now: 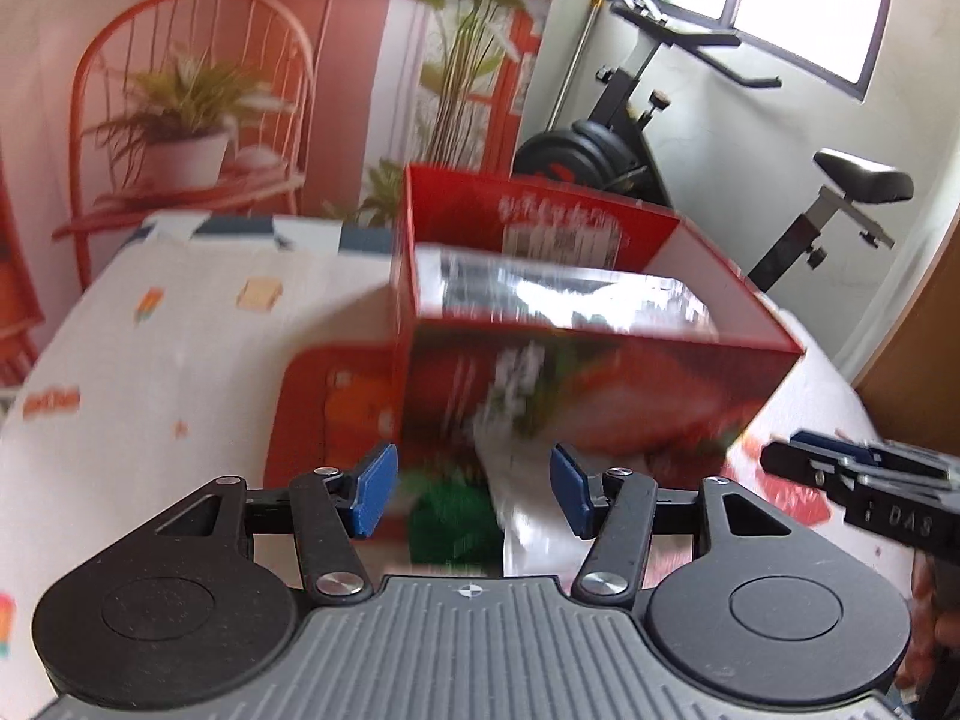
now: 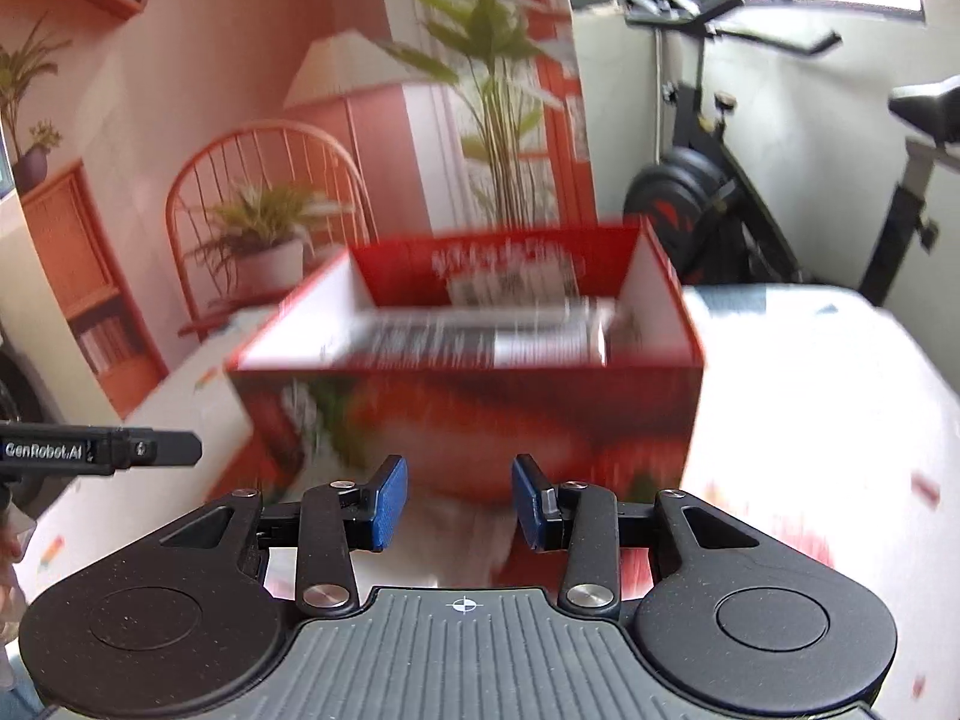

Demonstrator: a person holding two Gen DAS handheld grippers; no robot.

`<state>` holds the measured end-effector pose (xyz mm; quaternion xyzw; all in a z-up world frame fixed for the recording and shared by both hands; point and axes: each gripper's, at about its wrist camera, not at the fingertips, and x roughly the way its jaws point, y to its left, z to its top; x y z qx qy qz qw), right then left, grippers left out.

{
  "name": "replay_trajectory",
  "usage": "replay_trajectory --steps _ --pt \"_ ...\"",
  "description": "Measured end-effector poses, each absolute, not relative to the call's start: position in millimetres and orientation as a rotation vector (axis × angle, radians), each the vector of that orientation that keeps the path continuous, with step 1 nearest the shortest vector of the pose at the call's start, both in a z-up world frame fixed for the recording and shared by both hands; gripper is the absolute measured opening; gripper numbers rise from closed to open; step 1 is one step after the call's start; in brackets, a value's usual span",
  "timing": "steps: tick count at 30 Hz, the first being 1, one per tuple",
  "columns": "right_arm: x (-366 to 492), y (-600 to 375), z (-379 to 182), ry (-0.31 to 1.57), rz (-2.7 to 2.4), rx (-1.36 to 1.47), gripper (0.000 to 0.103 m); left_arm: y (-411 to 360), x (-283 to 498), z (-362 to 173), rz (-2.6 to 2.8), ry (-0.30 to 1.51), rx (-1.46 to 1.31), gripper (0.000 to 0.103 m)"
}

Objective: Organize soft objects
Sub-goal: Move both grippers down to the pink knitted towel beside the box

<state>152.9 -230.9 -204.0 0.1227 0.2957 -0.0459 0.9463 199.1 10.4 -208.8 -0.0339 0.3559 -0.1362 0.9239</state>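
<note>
Box: red box (image 1: 576, 324) stands just ahead of both grippers, open side up; orientation blurred.
Left gripper (image 1: 474, 495): jaws apart, empty.
Right gripper (image 2: 459, 501): jaws apart, empty.

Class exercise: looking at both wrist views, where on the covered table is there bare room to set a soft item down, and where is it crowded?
Free: the patterned cloth left of the red box, toward the chair backdrop, and the bright stretch right of the box in the right wrist view. Crowded: just before the box, where a green item and a clear bag lie between the left gripper's fingers.

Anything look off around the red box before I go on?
Nothing clearly wrong. The red box sits upright and open on the table. Both views are motion-blurred, so the green item below the left gripper is unidentifiable.
</note>
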Motion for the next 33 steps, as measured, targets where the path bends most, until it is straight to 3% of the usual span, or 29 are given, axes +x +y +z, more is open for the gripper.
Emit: replay_trajectory --steps 16,33 --pt "101.2 -228.4 -275.5 0.715 -0.220 0.411 0.037 29.8 182.3 -247.9 -0.197 0.794 -0.152 0.061" --pt "103.4 -227.1 -283.4 0.697 -0.208 0.389 0.037 33.3 188.5 -269.2 -0.226 0.849 -0.250 0.061"
